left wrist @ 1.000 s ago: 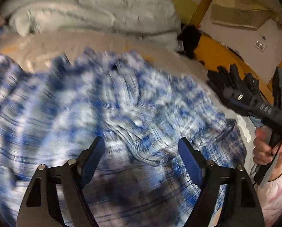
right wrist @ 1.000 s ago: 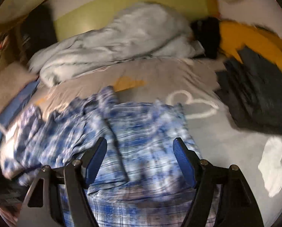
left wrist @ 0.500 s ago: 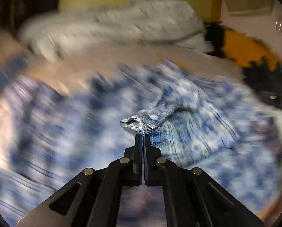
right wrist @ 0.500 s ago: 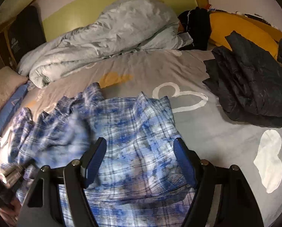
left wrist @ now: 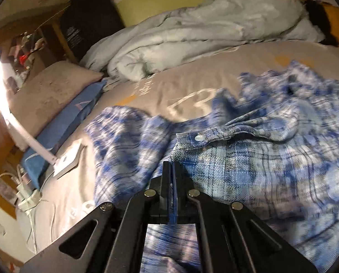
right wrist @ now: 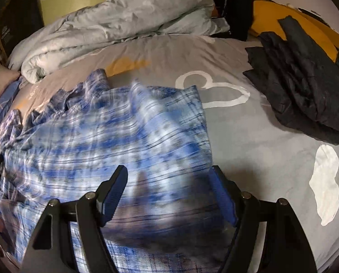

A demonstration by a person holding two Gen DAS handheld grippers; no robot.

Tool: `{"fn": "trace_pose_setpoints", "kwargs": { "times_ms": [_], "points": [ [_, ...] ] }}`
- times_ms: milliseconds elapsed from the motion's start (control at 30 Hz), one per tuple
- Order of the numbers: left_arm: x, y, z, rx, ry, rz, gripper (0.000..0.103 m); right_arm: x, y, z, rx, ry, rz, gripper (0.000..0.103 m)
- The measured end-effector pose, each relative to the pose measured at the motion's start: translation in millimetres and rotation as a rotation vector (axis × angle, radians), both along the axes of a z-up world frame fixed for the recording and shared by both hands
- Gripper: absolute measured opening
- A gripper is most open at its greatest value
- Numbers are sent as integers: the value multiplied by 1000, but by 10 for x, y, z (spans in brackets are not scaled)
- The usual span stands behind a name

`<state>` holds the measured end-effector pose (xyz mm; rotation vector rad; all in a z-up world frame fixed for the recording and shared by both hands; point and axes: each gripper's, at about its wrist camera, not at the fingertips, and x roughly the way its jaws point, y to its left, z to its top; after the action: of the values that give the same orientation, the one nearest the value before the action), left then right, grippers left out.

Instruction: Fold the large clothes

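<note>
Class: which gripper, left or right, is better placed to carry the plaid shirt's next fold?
Left. The left gripper is shut on the plaid shirt near its buttoned cuff; the right gripper hangs open above it, holding nothing.

I'm seeing open grey sheet (right wrist: 249, 136) lying right of the shirt (right wrist: 114, 136); dark clothes (right wrist: 305, 91) and, I think, the duvet (right wrist: 124, 27) are blocking beyond.
</note>
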<state>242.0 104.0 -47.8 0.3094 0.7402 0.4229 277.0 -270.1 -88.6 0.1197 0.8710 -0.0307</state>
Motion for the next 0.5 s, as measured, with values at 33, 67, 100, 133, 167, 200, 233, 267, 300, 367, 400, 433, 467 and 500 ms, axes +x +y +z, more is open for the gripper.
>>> {"fn": "trace_pose_setpoints", "kwargs": {
  "times_ms": [33,67,100,133,167,200,233,267,300,367,400,433,467,500],
  "points": [
    [8,37,-13,14,0,20,1,-12,-18,25,3,-10,-8,72],
    [53,65,-27,13,3,26,1,-26,-52,57,10,-25,-19,72],
    [68,104,-30,-11,7,17,1,-38,-86,86,21,-37,-30,72],
    [62,143,-24,-46,7,8,1,-47,-117,110,34,-45,-37,73],
    [59,176,-15,-71,5,7,3,-49,-139,127,44,-49,-41,73],
    [56,202,7,-87,2,13,5,-52,-166,143,56,-51,-46,73],
    [50,226,31,-98,-1,19,5,-54,-186,156,65,-53,-52,73],
    [41,250,66,-114,-10,20,5,-54,-202,165,71,-55,-58,73],
    [21,248,109,-136,-18,12,8,-58,-216,177,76,-58,-64,73],
    [-36,284,217,-188,-42,-10,27,-68,-234,199,81,-66,-68,73],
    [-73,277,278,-207,-56,-25,44,-77,-236,212,81,-73,-68,74],
    [-116,271,340,-218,-74,-40,49,-84,-234,223,80,-78,-66,74],
    [-164,252,409,-220,-92,-57,51,-92,-227,235,76,-84,-63,75],
    [-202,236,464,-215,-105,-70,52,-100,-213,248,71,-92,-59,75]
  ]
}}
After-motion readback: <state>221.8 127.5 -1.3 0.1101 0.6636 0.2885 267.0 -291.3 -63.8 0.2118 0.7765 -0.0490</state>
